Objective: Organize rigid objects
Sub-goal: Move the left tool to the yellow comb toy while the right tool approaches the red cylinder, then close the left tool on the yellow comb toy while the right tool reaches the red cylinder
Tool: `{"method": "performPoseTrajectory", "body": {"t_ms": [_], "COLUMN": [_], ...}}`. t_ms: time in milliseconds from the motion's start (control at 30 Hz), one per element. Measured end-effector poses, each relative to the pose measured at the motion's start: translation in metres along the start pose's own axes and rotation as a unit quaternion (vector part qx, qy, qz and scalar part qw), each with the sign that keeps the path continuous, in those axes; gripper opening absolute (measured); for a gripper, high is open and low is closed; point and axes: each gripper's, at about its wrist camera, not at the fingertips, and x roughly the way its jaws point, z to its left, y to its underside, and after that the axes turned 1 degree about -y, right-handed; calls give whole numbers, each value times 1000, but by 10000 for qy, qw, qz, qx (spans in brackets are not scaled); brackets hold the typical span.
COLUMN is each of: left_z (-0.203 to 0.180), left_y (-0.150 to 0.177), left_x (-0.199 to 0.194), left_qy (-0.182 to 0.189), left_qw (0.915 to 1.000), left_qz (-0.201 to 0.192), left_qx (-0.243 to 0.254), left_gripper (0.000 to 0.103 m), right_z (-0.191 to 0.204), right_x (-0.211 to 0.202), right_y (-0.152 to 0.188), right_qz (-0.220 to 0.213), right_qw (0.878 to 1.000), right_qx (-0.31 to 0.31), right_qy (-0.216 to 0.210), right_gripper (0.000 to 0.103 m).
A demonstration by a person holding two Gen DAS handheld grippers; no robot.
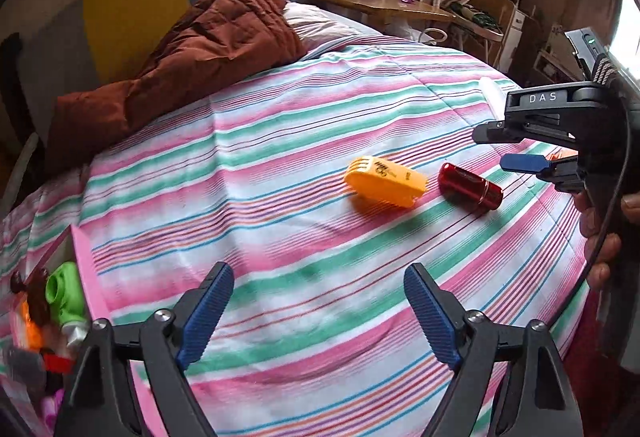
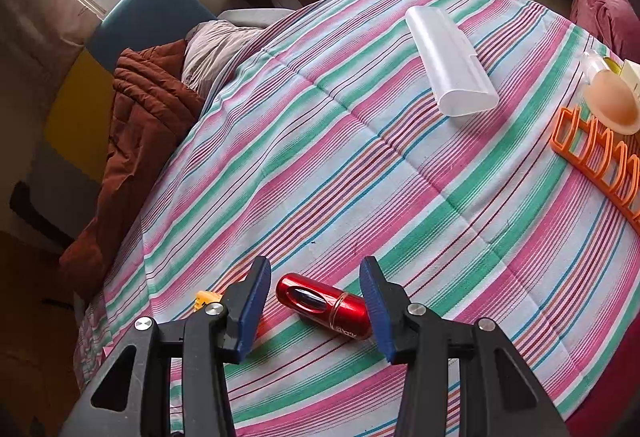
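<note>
Pick-up step, by the look of it: right gripper (image 2: 316, 303) spread open around red cylinder (image 2: 325, 306) on the striped bed (image 2: 360, 177), one finger on each side, not yet touching as far as visible. Cylinder lying on its side, at a slant between the fingers, so not square to the pads. Just beside it, yellow comb guard (image 1: 385, 180), also lying on the bed; seen from the left wrist view, the two close but apart.

Left gripper (image 1: 318, 311) wide open too, holding nothing, hovering over bare bedding, well apart from both things. At far left of that view, pink box (image 1: 82, 261) with several small things already inside, probably the place for collecting.

Farther on the bed: white case (image 2: 450, 63), orange rack (image 2: 596, 157) and a round beige thing at the edge, not identifiable.

Next move, as a judgement: lower a little, close on the cylinder across its round body, lift straight. Smooth shiny surface, likely to roll or slip if pinched off-centre; better to turn the wrist first so the pads meet its sides flat. Care also not to push the comb guard.
</note>
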Motion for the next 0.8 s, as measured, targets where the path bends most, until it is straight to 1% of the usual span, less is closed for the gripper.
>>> {"method": "performPoseTrajectory", "body": {"t_ms": [100,167,267,300,433,467,533,633,667,700,733,767,800], "left_z": [-14,-23,-33,-34,-33,-32,-31,-28,-28,-29,-31,-33,-36], "left_y": [-17,-29,-44,-48,-59,-62,-64,-67,-67,-67,-67,-66,-65], "left_x": [17,27,44,49,68,74,86,91,91,91,91,90,89], "left_qy": [168,198,202,213,421,513,569,717,782,904,1015,1110,1167], "left_qw": [9995,9987,9974,9971,9961,9957,9955,9950,9945,9934,9923,9911,9901], "left_qz": [-29,-47,-65,-46,-12,52,155,29,2,23,62,85,109], "left_qx": [281,472,692,732,780,773,740,696,699,699,708,733,776], "left_gripper": [95,95,99,99,99,100,100,100,97,89,85,77,74], "right_z": [1,0,-1,-2,-7,-8,-9,-8,-7,-6,-6,-5,-3], "right_x": [2,3,4,4,5,5,7,9,10,12,13,16,18], "right_y": [1,1,0,0,-2,-2,-3,-3,-4,-4,-4,-3,-3], "right_qz": [68,112,153,156,168,185,218,235,244,264,289,326,380], "right_qw": [10000,9999,9998,9997,9995,9994,9993,9994,9995,9995,9995,9994,9993], "right_qx": [8,22,80,98,199,220,252,211,180,144,118,88,38], "right_qy": [-70,-96,-141,-149,-174,-179,-189,-142,-111,-65,-24,8,40], "right_gripper": [46,46,47,46,47,47,47,47,47,47,47,47,47]}}
